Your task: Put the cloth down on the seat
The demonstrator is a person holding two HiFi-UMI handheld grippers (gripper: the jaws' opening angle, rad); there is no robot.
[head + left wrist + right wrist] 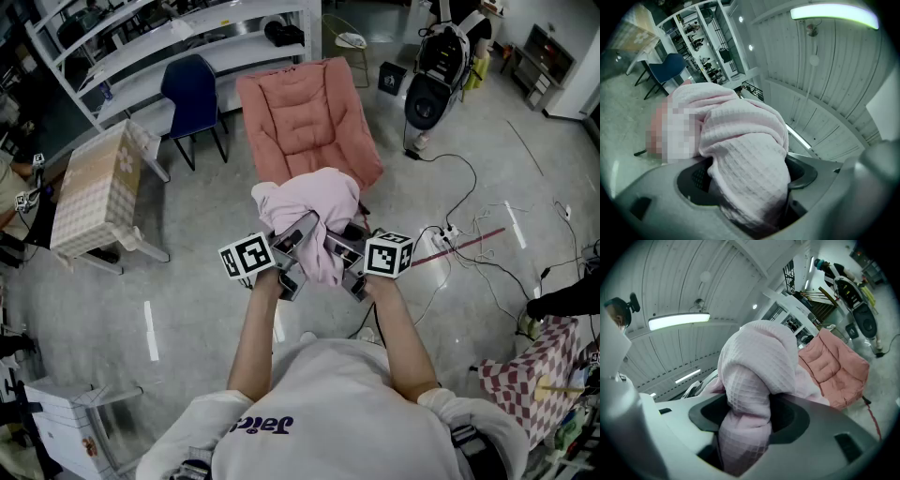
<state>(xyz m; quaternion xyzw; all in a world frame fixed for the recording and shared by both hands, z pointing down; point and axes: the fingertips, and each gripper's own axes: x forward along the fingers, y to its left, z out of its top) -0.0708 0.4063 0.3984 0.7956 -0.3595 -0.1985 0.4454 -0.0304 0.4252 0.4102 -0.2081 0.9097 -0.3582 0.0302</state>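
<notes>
The left gripper [292, 246] has its fingers [808, 174] clamped on one bunched end of the pink cloth [314, 199], and the right gripper [345, 255] clamps the other. The cloth is held up between them at the front edge of the seat [305, 117]. It looks soft, light and limp, likely to sag, so thick folds give the surest hold. The cushion ahead lies bare. Cables [473, 239] trail on the floor [187, 309] to its right.

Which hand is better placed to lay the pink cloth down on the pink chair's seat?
Right, narrowly. The left tongs and right tongs both clamp the cloth, but the right gripper view shows the pink chair ahead; the left gripper view faces the blue chair.
</notes>
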